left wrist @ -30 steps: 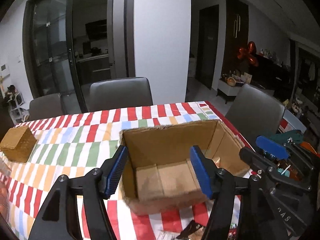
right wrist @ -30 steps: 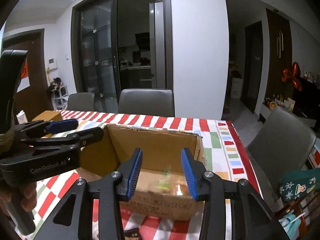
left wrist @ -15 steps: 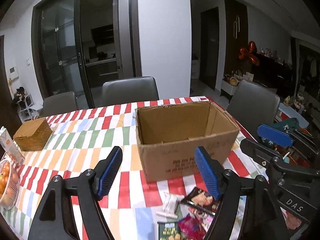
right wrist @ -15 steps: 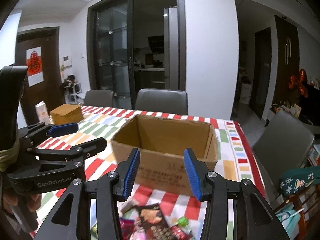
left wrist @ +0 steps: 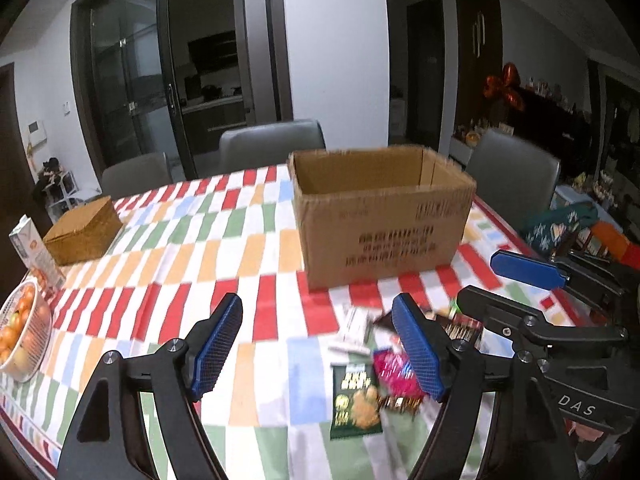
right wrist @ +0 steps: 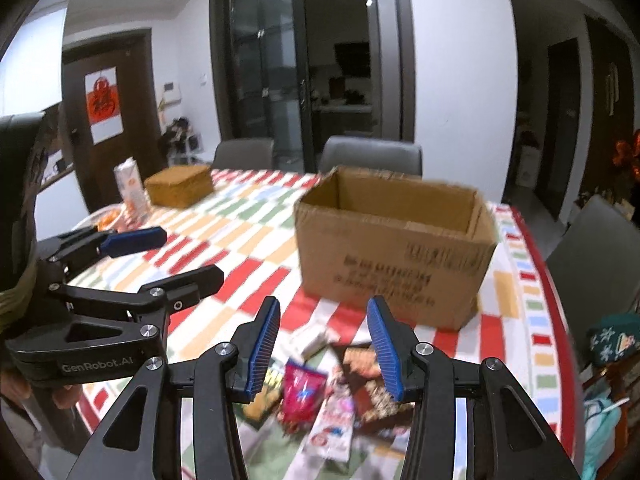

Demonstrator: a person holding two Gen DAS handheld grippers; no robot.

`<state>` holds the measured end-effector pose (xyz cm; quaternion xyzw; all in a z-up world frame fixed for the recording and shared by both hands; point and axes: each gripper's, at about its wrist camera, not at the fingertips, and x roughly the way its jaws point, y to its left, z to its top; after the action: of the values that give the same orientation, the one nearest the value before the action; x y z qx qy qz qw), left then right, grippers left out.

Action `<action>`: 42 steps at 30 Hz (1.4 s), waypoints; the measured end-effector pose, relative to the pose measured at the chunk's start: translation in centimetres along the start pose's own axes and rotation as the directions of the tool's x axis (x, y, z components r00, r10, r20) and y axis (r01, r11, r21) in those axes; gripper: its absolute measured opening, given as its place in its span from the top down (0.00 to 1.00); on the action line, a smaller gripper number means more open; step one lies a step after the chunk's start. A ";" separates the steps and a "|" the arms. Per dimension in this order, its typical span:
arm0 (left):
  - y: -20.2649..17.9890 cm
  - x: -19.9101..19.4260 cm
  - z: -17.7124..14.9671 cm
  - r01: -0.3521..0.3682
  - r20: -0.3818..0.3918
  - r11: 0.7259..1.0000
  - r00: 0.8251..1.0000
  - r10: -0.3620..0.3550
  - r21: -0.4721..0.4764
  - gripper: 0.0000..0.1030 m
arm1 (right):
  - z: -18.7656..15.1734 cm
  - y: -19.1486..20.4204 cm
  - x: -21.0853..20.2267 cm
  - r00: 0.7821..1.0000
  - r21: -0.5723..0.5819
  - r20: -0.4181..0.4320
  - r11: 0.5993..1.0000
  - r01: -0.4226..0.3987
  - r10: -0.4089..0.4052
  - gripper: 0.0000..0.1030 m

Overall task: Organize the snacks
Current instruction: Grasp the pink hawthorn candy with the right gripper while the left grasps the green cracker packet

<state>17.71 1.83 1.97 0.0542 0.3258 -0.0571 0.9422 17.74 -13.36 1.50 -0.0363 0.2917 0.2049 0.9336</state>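
Observation:
An open cardboard box [left wrist: 380, 216] stands on the striped tablecloth [left wrist: 192, 240]; it also shows in the right wrist view [right wrist: 394, 256]. Several snack packets lie in front of it: a green packet [left wrist: 356, 400], a pink packet [left wrist: 394, 372] and white packets [left wrist: 354, 328]. In the right wrist view I see a red packet [right wrist: 300, 392], a dark packet [right wrist: 370, 380] and a white packet [right wrist: 332, 424]. My left gripper [left wrist: 318, 346] is open and empty above the table, left of the pile. My right gripper [right wrist: 324, 346] is open and empty above the pile.
A woven box [left wrist: 82, 236], a carton [left wrist: 34, 250] and a bowl of oranges [left wrist: 20, 328] are at the table's left. Grey chairs [left wrist: 272, 144] stand behind and right of the table. The right gripper [left wrist: 552, 304] shows at the right of the left view.
Both grippers have pulled back and away from the cardboard box toward the near edge of the table. The snack pile has come into view below them. Both stay open.

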 end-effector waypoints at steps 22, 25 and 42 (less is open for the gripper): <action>-0.6 8.3 -7.8 0.117 -0.271 0.992 0.954 -0.126 -0.050 0.40 | -6.7 -0.1 8.0 0.942 0.089 -0.301 0.988 -0.128 0.149 0.62; -0.6 9.5 -8.4 0.141 -0.302 0.987 0.940 -0.159 -0.081 0.44 | -6.8 0.2 8.6 0.937 0.073 -0.313 0.988 -0.138 0.155 0.62; -1.8 12.7 -8.6 0.127 -0.360 0.990 0.922 -0.142 -0.066 0.58 | -6.9 -0.6 10.7 0.916 0.114 -0.358 0.982 -0.148 0.180 0.66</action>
<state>22.09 0.34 -12.75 0.0219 0.4986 -0.1038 0.8603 22.29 -11.31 -10.25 -0.0099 0.4710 0.2597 0.8430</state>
